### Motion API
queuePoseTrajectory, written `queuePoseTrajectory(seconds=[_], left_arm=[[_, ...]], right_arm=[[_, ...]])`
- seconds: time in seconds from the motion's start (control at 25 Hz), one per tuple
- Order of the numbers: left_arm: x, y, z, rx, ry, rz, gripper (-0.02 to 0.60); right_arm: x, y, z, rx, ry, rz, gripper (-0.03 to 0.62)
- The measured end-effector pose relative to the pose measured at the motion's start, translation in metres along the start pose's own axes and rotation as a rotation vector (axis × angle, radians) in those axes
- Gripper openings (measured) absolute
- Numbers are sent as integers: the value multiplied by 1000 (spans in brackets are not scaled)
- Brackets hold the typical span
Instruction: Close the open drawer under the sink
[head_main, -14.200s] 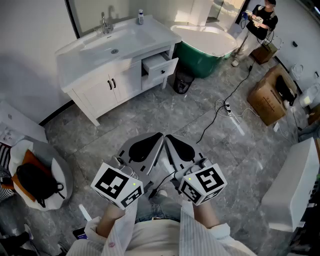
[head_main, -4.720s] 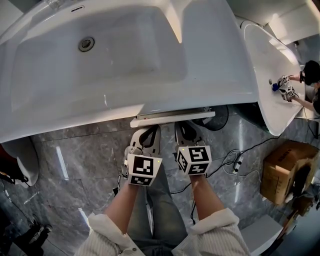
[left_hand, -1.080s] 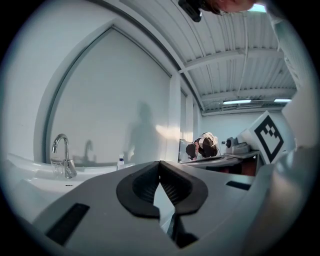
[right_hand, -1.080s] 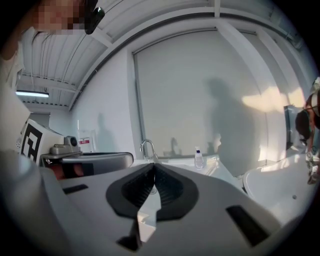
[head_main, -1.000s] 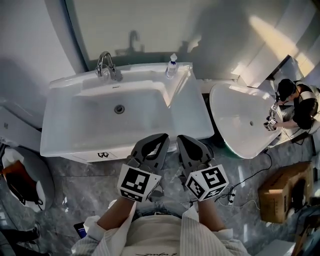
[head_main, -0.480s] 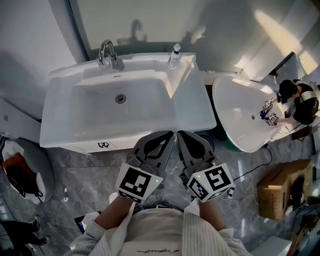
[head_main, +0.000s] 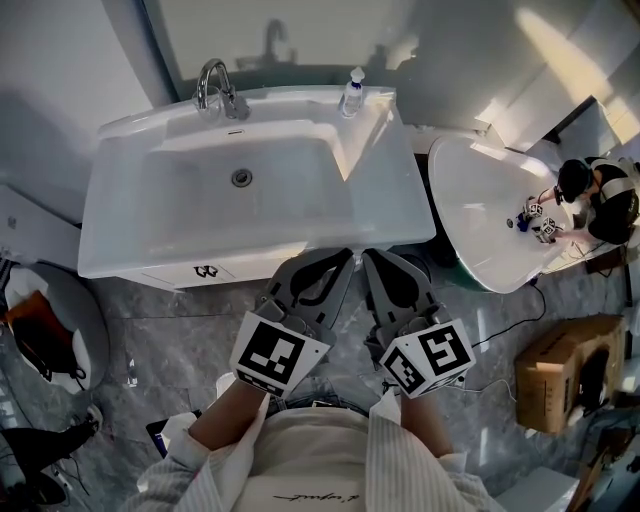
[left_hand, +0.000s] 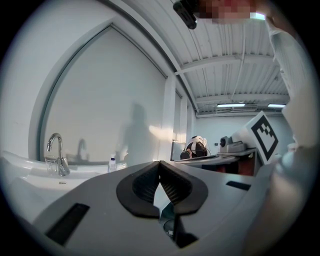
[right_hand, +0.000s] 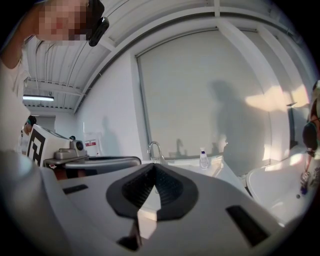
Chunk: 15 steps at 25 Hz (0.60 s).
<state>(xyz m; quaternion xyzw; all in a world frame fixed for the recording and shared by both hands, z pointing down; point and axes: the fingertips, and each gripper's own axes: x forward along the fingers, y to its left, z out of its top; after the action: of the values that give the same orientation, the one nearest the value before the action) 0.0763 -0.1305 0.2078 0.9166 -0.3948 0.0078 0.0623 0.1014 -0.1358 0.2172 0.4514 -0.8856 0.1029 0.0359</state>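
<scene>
I saw no drawer front jutting past the sink's (head_main: 250, 256) front rim, so I judged the drawer probably shut and the task done, though the basin hid it. My left gripper (head_main: 343, 256) and right gripper (head_main: 372, 257), both pinched together and empty, hovered just before that rim.

— Can you see the drawer?
— No. From my head view the sink (head_main: 130, 250) covers nearly all the cabinet front (head_main: 200, 272); I can't tell how the drawer stands.
— The bottle (head_main: 352, 93)?
— Its print is too small to read. The right edge cuts the person (head_main: 598, 200) at the bathtub (head_main: 480, 220).
</scene>
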Motion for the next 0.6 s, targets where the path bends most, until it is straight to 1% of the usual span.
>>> queuePoseTrajectory(seconds=[0.6], left_arm=[[0, 1, -3, 10, 1, 16, 15]], right_arm=[[0, 0, -6, 6, 21, 26, 11]])
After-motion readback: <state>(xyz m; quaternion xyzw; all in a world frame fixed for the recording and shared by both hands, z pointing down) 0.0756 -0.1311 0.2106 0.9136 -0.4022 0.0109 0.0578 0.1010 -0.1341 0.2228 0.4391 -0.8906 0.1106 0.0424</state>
